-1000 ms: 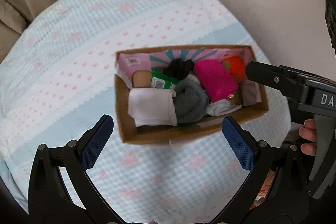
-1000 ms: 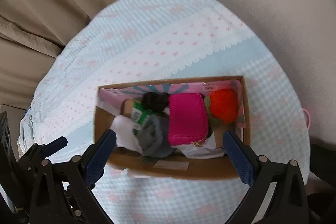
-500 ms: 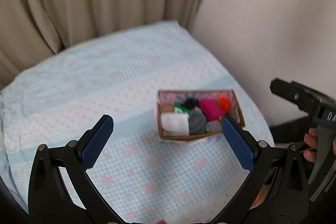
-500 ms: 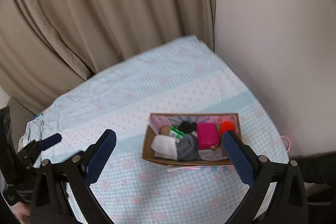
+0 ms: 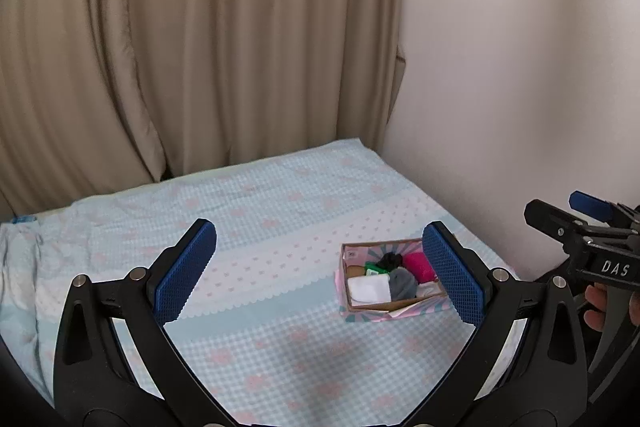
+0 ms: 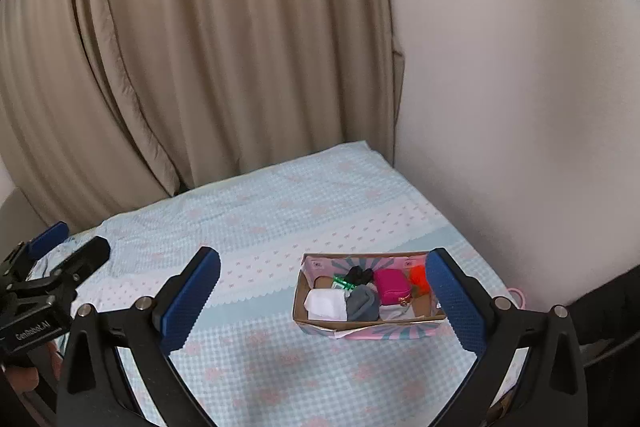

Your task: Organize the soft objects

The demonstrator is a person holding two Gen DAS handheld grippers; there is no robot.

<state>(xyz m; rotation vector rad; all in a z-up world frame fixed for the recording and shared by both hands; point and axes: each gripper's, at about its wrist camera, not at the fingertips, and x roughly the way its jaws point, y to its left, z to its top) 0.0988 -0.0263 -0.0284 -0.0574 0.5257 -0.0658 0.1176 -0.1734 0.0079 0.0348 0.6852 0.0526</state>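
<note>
An open cardboard box [image 5: 394, 306] [image 6: 360, 325] sits on the bed near its right edge. It holds a white folded cloth [image 5: 369, 289] [image 6: 326, 303], a grey sock [image 5: 402, 283] [image 6: 363, 303], a pink pouch [image 5: 418, 265] [image 6: 390, 285], a black item [image 5: 390, 259] [image 6: 359, 274], a green packet [image 6: 340, 282] and an orange fluffy item [image 6: 418, 277]. My left gripper [image 5: 320, 271] is open and empty, far back from the box. My right gripper [image 6: 324, 297] is open and empty, also well back; it shows at the right of the left wrist view [image 5: 576, 215].
The bed [image 5: 260, 211] [image 6: 260, 219] has a light blue cover with pink patterns. Beige curtains [image 5: 200, 47] hang behind it. A white wall [image 5: 520, 87] borders its right side. The left gripper appears at the left of the right wrist view [image 6: 60, 251].
Both grippers have pulled up and far back from the box, so it now looks small. Both stay open and empty. The box contents are unchanged.
</note>
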